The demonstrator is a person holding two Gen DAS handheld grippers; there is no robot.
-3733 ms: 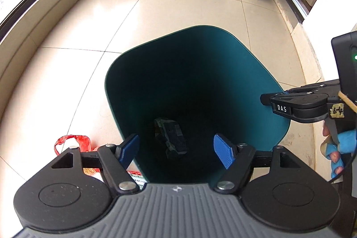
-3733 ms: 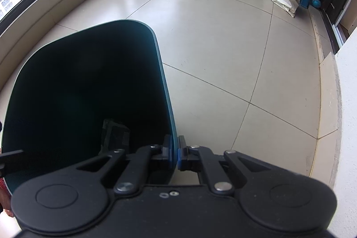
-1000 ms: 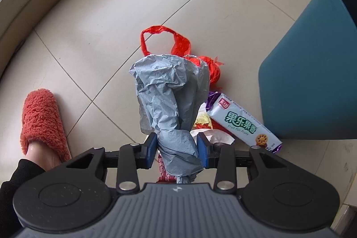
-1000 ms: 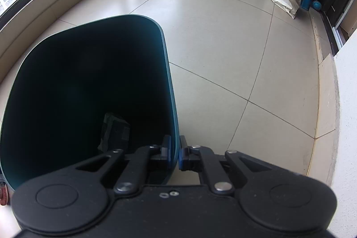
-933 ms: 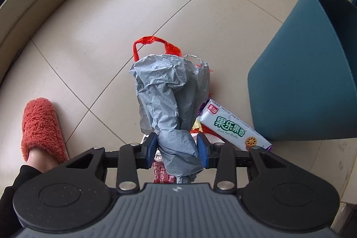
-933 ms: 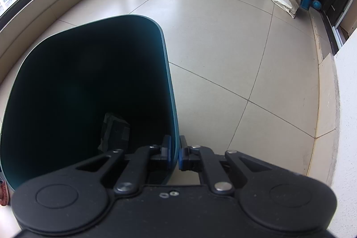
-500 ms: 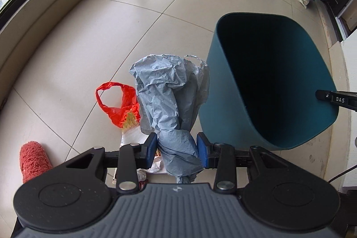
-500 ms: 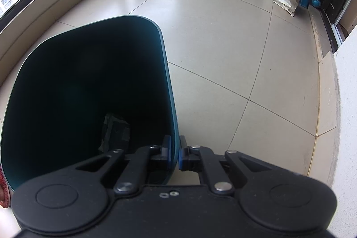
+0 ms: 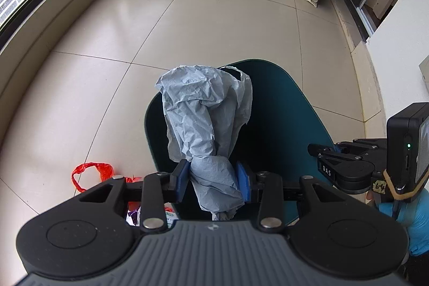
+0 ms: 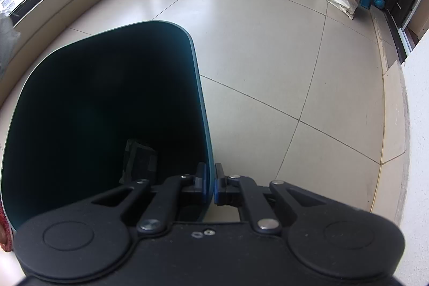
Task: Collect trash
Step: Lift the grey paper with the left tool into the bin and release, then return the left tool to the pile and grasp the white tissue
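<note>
Pinching grey bag w/ left fingers over bin, right fingers clamping rim, red bag beside.

The left gripper clamps a crumpled grey-blue plastic bag above the dark teal plastic bin; a red plastic bag lies on the floor, near left.

The crumpled paper, sitting between the left tongs, is hanging over the bin. The right tongs are straddling the bin's right wall. A plastic bag is lying on the floor, left of the bin.
</note>
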